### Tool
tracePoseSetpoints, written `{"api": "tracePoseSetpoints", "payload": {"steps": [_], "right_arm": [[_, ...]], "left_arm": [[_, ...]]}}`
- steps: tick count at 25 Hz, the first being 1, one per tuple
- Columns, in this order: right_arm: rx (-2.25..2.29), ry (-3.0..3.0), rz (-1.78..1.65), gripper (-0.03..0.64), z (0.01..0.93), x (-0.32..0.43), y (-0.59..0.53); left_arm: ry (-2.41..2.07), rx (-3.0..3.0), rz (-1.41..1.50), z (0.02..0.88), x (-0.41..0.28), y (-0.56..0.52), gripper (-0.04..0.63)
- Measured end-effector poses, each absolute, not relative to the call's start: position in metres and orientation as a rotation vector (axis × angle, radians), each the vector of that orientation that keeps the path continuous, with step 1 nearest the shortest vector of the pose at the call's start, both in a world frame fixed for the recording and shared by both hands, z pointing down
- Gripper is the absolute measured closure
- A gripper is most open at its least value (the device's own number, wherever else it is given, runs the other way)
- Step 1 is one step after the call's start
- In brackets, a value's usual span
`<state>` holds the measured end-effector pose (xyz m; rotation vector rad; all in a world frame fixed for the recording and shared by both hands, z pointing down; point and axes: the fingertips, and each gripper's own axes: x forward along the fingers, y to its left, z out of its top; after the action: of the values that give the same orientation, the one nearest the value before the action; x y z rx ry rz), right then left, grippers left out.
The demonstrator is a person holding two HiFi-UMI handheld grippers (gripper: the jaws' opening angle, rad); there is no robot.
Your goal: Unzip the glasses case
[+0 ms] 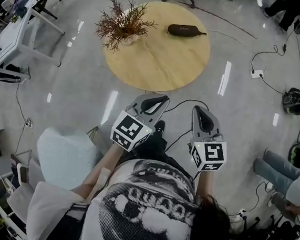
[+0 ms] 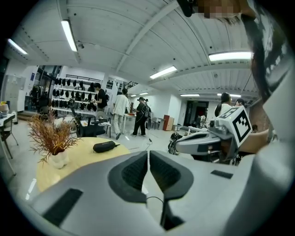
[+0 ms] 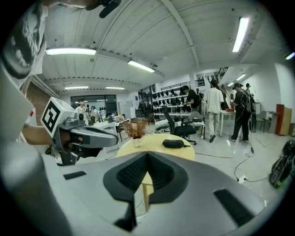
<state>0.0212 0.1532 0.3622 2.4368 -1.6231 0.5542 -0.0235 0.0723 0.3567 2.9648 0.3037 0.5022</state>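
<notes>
Glasses case (image 1: 184,30) on round table (image 1: 161,60); glossy floor (image 1: 79,83).

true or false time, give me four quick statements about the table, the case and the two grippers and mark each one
1. The glasses case lies on the round table. True.
2. The left gripper and the right gripper both have their jaws together with nothing between them. True.
3. The left gripper is touching the glasses case. False: both grippers are short of the round table, over the floor, and the case lies alone at the table's far side.
4. The round table holds nothing but the glasses case. False: a dried plant also stands on it, apart from the case.
</notes>
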Motion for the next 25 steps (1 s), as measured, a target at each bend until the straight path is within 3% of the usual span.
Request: {"api": "tracePoseSetpoints", "payload": {"steps": [25], "right_arm": [[2.302,-1.719,0.556,0.618,0.373,0.069,0.064]], "left_arm": [[0.196,2.921,0.525,0.375,0.014,0.000,0.574]]}}
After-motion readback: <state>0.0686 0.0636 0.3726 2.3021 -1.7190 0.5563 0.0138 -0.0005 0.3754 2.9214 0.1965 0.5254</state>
